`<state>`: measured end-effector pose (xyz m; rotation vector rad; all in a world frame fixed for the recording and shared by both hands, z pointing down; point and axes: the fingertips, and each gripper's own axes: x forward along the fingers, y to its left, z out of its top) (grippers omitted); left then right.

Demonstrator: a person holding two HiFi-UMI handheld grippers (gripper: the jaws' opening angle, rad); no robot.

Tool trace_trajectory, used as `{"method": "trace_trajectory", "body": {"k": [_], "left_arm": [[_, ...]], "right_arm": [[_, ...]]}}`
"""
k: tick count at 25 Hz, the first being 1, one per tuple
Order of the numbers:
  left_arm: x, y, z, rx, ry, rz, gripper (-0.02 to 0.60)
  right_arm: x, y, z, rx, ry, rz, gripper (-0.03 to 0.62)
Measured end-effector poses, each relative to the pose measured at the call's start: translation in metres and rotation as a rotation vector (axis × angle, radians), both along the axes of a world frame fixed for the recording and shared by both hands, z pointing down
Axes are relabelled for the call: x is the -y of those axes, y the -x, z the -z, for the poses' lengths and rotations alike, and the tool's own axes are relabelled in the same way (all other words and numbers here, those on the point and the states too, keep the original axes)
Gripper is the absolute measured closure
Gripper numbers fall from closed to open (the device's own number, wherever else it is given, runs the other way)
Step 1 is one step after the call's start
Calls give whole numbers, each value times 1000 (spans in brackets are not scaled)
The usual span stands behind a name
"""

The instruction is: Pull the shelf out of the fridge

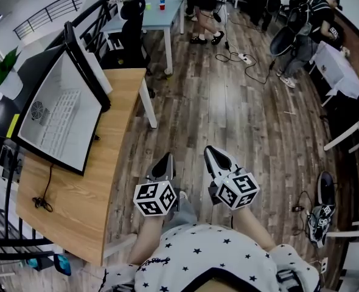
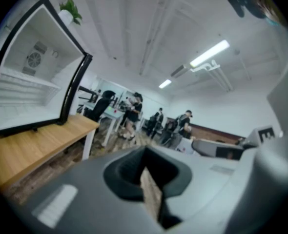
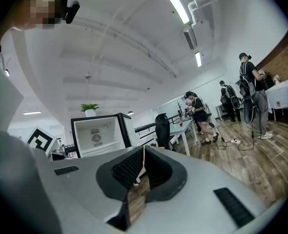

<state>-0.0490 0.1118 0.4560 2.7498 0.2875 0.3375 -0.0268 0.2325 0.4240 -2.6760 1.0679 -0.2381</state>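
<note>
Fridge (image 1: 88, 70) count: one, standing open on the table (image 1: 76, 205) at frame left, with one wire shelf (image 1: 61, 119) inside it. Left tongs (image 1: 165, 158) and right tongs (image 1: 212, 151), two in all, sit at lower centre, both clenched and empty.

In view are 1 fridge (image 1: 58, 114), 1 wooden tabletop (image 1: 82, 212), 1 potted plant (image 1: 0, 69), 1 office chair (image 1: 131, 11) and 2 grippers: left gripper (image 1: 165, 159), right gripper (image 1: 216, 154).

Black-framed fridge (image 1: 76, 148), door-less white interior facing the viewer, on wooden table (image 1: 76, 205) at frame left, white wire shelf (image 1: 59, 117) fully seated inside.
</note>
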Motion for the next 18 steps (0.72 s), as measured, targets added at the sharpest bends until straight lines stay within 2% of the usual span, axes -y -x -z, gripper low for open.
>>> {"method": "trace_trajectory", "body": {"k": [10,18], "left_arm": [[38,-91,7,-9,-4,-1,576],[79,-140,6,-11,-8,25,576]], "right_arm": [[44,-90,14,-19,24,26,571],[87,-145,17,-32,20,53,571]]}}
